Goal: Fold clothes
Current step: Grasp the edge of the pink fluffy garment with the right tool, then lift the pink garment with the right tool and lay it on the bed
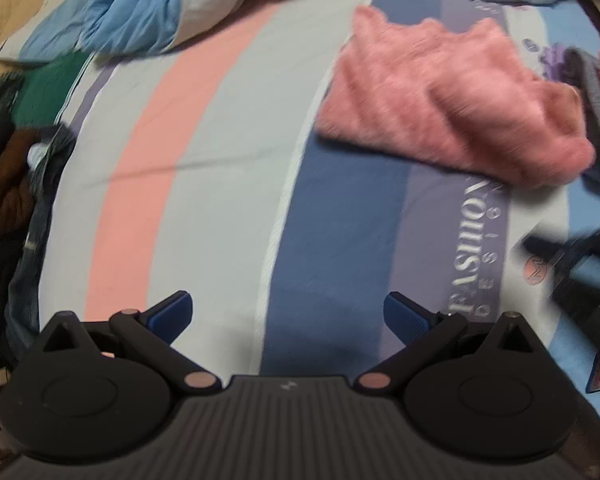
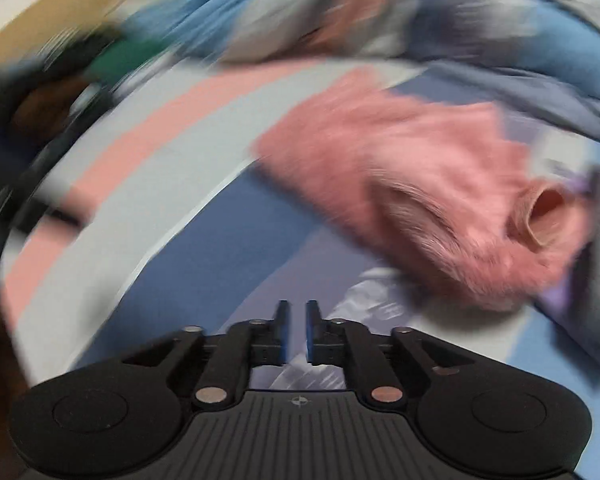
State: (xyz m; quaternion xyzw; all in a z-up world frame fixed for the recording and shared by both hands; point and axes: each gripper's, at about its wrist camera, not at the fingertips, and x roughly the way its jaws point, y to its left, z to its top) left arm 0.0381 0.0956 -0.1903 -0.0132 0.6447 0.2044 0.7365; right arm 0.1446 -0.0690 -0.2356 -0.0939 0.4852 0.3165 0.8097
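Our left hand-held gripper [image 1: 288, 312] gapes wide, the right hand-held gripper [image 2: 297, 330] nearly closed and empty, above the striped bed [image 1: 228, 152] near a pink fuzzy sweater [image 1: 448, 100], rumpled bedding [image 1: 148, 12] beyond.

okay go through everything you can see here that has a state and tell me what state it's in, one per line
left gripper: open wide, empty, over the bed
right gripper: nearly shut, narrow gap, holding nothing
pink fuzzy sweater: roughly folded, lying on the striped bedsheet
blue and white duvet: bunched up at the far end
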